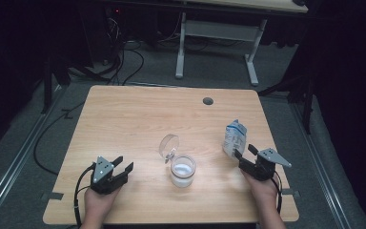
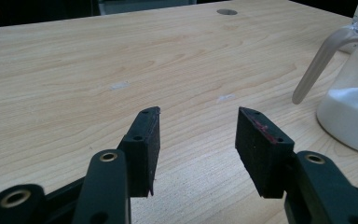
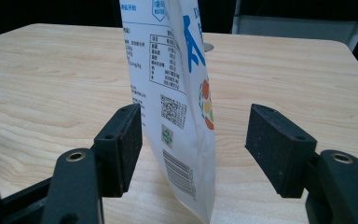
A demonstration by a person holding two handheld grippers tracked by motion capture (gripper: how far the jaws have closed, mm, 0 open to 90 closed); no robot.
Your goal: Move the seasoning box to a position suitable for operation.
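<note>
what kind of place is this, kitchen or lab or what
Probably a lab or recording workspace, not a kitchen: one bare wooden table with a cable port, loose cables across a grey carpeted floor, another desk's white frame behind, and dark surroundings.

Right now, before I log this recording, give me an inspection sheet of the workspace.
Surface: wooden table, round grommet hole near the far edge.
Job's things: glass jar holding white powder, hinged lid open; white pouch standing upright.
Clutter: nothing seen.
Grippers: left gripper open, holding nothing; right gripper open, jaws either side of the pouch.
Cables: one trailing from each gripper; more on the floor beyond the table.
Surroundings: dark room, another desk's white legs behind.
</note>
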